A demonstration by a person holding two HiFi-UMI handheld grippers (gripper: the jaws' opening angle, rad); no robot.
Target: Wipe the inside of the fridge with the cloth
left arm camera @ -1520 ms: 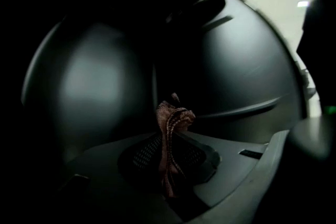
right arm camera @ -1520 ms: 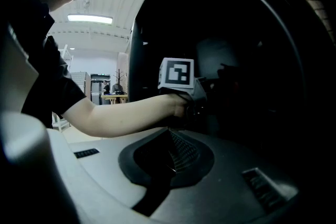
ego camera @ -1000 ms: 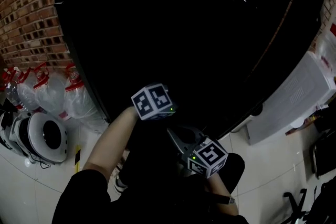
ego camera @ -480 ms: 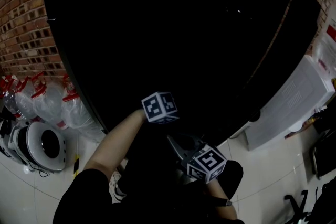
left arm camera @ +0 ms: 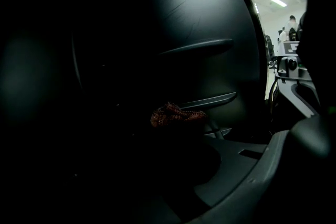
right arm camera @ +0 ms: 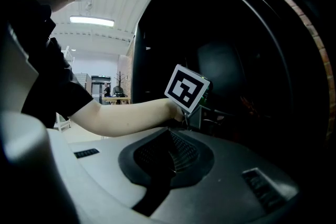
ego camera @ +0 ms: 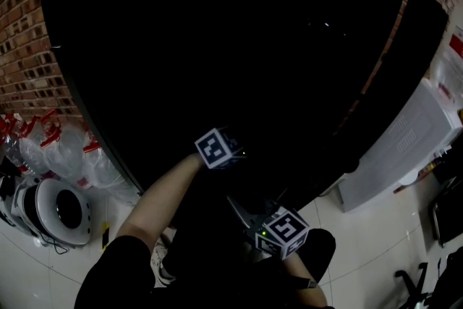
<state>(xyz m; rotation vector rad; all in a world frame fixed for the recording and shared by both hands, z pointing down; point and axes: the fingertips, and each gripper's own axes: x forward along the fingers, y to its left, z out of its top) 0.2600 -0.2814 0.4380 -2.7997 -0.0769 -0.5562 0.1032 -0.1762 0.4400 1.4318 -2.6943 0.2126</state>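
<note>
Where the fridge (ego camera: 217, 47) stands: it is big and black and fills the far middle of the head view, with a brick wall (ego camera: 29, 47) at its left and a white ribbed box (ego camera: 405, 148) on the tiled floor (ego camera: 376, 242) at its right.
Fridge interior: very dark; the left gripper view shows a smooth inner wall with two moulded ribs (left arm camera: 202, 47) at the right.
Left gripper (left arm camera: 181, 128): reaches into the fridge, jaws closed almost all the way and pinching the cloth (left arm camera: 176, 115) at their tips.
Cloth: small, bunched and reddish, inside the fridge, just left of the lower rib; the dark hides whether it touches a surface.
Left arm: a bare forearm (ego camera: 163, 192) runs from the near left to that gripper's marker cube (ego camera: 217, 148), set against the fridge's dark front.
Right gripper (right arm camera: 169, 134): nearer the person and to the right, jaws pressed fully together with nothing between them; it faces the left arm and cube.
Floor, left: clear bottles with red caps (ego camera: 72, 155) against the wall, and a round white appliance (ego camera: 61, 210) nearer.
</note>
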